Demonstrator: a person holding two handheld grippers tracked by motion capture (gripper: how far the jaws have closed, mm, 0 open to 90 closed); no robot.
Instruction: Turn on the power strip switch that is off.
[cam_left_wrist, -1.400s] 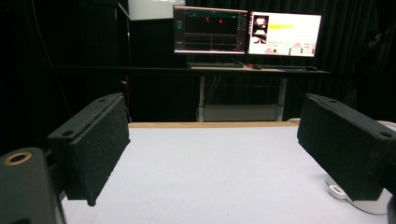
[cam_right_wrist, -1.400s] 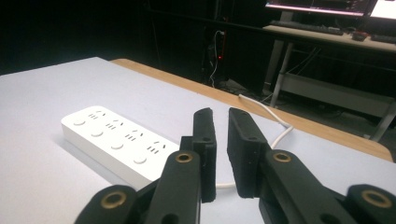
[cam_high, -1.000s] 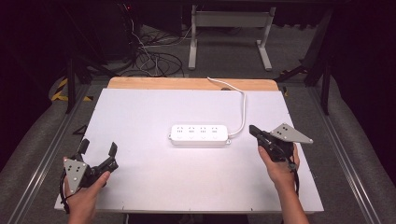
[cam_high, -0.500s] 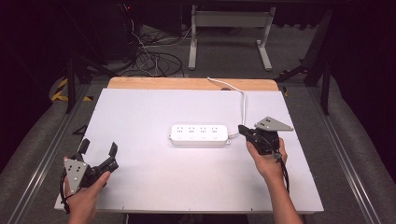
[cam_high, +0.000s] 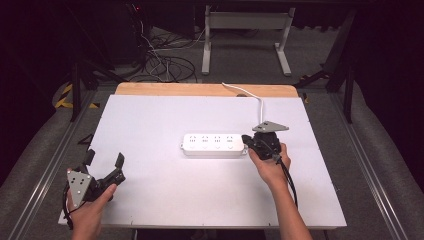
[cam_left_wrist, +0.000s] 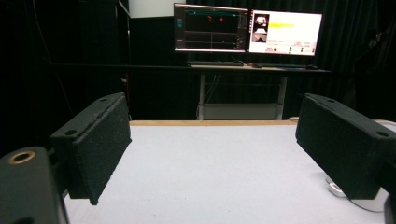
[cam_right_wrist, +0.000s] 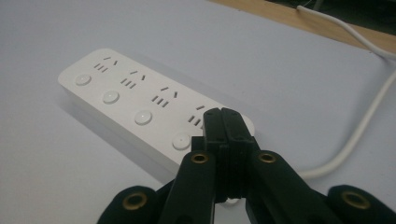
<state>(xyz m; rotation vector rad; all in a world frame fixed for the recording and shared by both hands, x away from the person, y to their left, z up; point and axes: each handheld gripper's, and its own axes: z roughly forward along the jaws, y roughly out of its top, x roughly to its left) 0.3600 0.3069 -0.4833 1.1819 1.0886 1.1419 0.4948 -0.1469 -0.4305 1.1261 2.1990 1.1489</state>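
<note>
At the near left corner of the white worktop (cam_high: 165, 195) we hold the left claw (cam_high: 104, 161), and its jaws stand wide apart with nothing between them. From the left gripper view we look along those two black padded jaws, across bare white surface, to the wooden far edge of the worktop and to two lit monitors (cam_left_wrist: 247, 29) on a desk in the dark beyond.

Moving right, the white power strip (cam_high: 214, 145) lies flat near the middle of the worktop, its long side running left to right. In the right gripper view we count four sockets (cam_right_wrist: 133, 79) in a row along it, each with a round button (cam_right_wrist: 143, 116) beside it.

At the strip's right end we hold the right claw (cam_high: 245, 138), with its jaws pressed together and nothing gripped between them. In the right gripper view, the closed tip (cam_right_wrist: 222, 116) sits over the last socket, right by the last button; we cannot tell whether it touches the strip. The right hand (cam_high: 270, 167) reaches in from the near edge.

Farther right, the strip's white cord (cam_high: 260, 106) leaves that end, bends toward the far side and runs over the wooden edge of the worktop.
</note>
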